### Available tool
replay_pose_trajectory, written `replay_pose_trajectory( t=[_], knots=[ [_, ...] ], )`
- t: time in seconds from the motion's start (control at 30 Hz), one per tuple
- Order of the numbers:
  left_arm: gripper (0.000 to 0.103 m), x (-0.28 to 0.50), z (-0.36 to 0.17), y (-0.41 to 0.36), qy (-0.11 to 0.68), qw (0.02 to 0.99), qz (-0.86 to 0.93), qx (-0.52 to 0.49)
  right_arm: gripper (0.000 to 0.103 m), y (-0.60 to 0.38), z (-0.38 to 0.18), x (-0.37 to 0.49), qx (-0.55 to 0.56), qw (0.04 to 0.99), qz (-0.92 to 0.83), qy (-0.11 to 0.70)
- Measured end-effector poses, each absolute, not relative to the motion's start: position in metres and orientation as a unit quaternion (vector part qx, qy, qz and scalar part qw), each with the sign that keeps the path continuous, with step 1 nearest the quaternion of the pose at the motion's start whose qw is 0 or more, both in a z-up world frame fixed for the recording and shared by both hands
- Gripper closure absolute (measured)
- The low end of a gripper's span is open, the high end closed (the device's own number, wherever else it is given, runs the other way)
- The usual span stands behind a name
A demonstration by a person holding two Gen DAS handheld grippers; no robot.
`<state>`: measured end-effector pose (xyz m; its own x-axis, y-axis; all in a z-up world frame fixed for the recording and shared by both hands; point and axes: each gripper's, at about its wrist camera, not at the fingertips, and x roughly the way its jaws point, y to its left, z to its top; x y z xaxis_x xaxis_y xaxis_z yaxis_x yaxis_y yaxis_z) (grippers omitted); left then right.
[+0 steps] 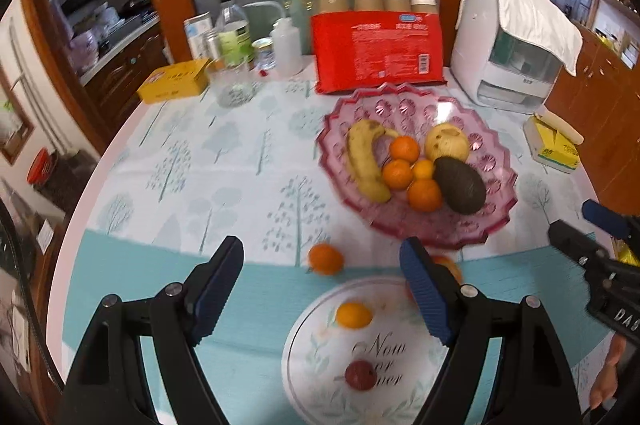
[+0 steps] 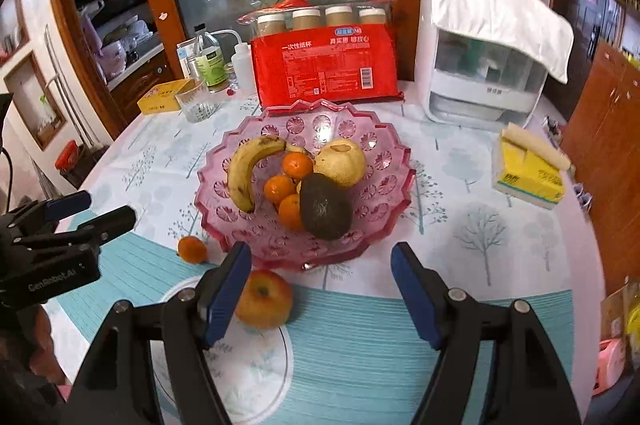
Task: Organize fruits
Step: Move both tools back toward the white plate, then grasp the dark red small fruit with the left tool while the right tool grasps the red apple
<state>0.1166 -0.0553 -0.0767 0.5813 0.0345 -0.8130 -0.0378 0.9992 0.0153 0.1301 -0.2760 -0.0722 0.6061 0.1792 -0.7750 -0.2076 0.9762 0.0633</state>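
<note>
A pink glass bowl [image 1: 404, 107] [image 2: 376, 161] holds a banana [image 1: 362, 161] [image 2: 244, 169], several mandarins [image 1: 398, 174] [image 2: 279, 188], a pear [image 1: 446, 142] [image 2: 342, 161] and an avocado [image 1: 460, 185] [image 2: 325, 207]. In front of it a white plate [image 1: 308, 337] [image 2: 256, 381] carries a yellow-orange fruit [image 1: 354, 315] and a small red fruit [image 1: 360, 375]. A loose mandarin [image 1: 326, 259] [image 2: 192, 249] lies on the tablecloth. An apple [image 2: 264, 299] [image 1: 450, 265] rests at the plate's edge. My left gripper [image 1: 324, 285] [image 2: 80, 217] hovers open above the plate, nothing in it. My right gripper [image 2: 322, 289] [image 1: 588, 237] is open, the apple beside its left finger.
A red pack of paper cups [image 1: 380, 53] [image 2: 326, 65] stands behind the bowl, a white appliance under a cloth [image 1: 512, 45] [image 2: 484, 53] at back right. A tissue pack [image 1: 554, 145] [image 2: 530, 173] lies right. Glass [image 1: 236, 85], bottles [image 1: 234, 33] and yellow box [image 1: 176, 81] sit back left.
</note>
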Motion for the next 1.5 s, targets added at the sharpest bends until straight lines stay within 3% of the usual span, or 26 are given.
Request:
replay_pose_trajectory(
  t=[0.47, 1.5],
  knots=[
    [0.023, 0.057, -0.113, -0.041, 0.499, 0.864, 0.052, -0.047, 0.030, -0.284, -0.081, 0.103, -0.018, 0.886, 0.147, 0.439],
    [0.023, 0.069, -0.212, -0.078, 0.579, 0.813, 0.020, -0.058, 0.030, -0.251, -0.173, 0.134, 0.000, 0.816, 0.199, 0.542]
  ],
)
